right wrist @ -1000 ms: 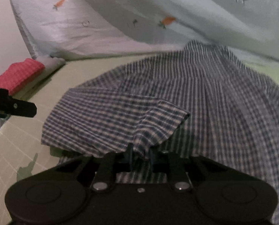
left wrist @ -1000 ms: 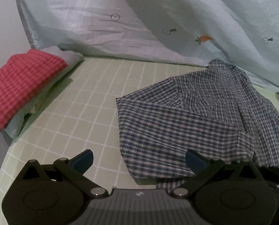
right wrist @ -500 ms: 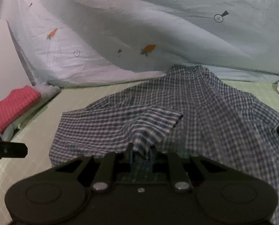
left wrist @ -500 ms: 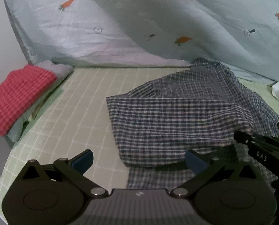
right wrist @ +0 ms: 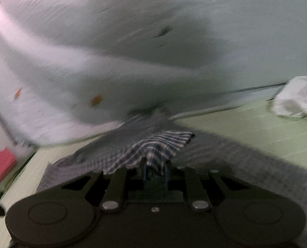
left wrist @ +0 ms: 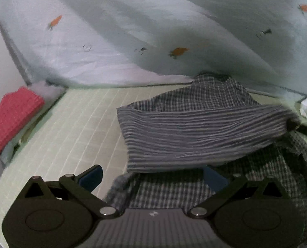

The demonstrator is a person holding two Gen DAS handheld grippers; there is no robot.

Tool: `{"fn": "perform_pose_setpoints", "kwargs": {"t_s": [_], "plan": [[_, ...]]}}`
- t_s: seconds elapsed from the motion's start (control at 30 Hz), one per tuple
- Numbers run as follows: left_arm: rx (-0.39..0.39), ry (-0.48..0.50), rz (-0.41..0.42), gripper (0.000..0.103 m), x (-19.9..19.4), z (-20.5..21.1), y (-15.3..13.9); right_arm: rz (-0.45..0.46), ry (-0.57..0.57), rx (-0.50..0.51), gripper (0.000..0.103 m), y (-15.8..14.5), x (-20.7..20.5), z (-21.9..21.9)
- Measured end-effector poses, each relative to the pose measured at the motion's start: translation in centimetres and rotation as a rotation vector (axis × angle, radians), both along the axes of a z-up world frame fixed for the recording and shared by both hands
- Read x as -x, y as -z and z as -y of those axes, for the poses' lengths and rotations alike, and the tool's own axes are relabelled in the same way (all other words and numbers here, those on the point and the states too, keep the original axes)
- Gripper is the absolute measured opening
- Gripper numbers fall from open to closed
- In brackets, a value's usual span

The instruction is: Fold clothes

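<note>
The shirt (left wrist: 205,128) is the blue-and-white check one, lying on the green gridded mat (left wrist: 75,128) a bit right of centre in the left wrist view. A wide flap of it is lifted up off the rest and pulled out to the right, so its lower edge hangs above the layer under it. The flap's left edge runs roughly straight down toward the left gripper (left wrist: 153,175). That gripper is spread wide with nothing between the blue pads (left wrist: 91,175), sitting just over the shirt's near edge.

The right gripper (right wrist: 155,168) is pinched tight on a corner of the shirt (right wrist: 153,146), and the cloth fans out from the fingertips. That view is pretty smeared, so the far edge of the shirt is hard to read there.

Room-wise: left of the shirt there's a good open stretch of mat, running over to a folded red cloth (left wrist: 11,119) stacked at the mat's left edge, well apart from the shirt. On the right there's a crumpled white cloth (right wrist: 298,99) on the mat, near the shirt's right side but not touching as far as I can tell. Behind everything hangs a pale sheet (left wrist: 153,31) with little carrots on it, and the shirt's collar end butts right up against the bottom of it.
</note>
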State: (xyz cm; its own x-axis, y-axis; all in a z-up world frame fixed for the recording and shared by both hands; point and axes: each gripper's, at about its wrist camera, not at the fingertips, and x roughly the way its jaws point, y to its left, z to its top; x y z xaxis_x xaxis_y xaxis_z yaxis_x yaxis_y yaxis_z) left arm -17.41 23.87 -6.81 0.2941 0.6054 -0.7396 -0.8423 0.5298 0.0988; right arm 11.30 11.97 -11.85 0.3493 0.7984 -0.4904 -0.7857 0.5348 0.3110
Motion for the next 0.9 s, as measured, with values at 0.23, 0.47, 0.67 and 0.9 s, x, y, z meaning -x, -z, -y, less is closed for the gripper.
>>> {"fn": "perform_pose_setpoints", "kwargs": {"t_s": [0.23, 0.47, 0.67, 0.9], "plan": [[-0.027, -0.035, -0.079, 0.103, -2.2, 1.8, 1.3, 0.080, 0.216, 0.020, 0.015, 0.4, -7.3, 5.5], [0.013, -0.137, -0.066, 0.103, 1.9, 1.7, 1.2, 0.073, 0.352, 0.181, 0.065, 2.6, -7.9, 6.1], [0.001, -0.166, 0.006, 0.103, 7.7, 1.6, -0.3, 0.052, 0.318, 0.104, 0.103, 1.0, 0.1, 6.4], [0.018, -0.108, 0.117, 0.103, 15.4, 1.7, -1.8, -0.067, 0.265, 0.065, 0.103, -0.1, 13.6, 5.1]]}}
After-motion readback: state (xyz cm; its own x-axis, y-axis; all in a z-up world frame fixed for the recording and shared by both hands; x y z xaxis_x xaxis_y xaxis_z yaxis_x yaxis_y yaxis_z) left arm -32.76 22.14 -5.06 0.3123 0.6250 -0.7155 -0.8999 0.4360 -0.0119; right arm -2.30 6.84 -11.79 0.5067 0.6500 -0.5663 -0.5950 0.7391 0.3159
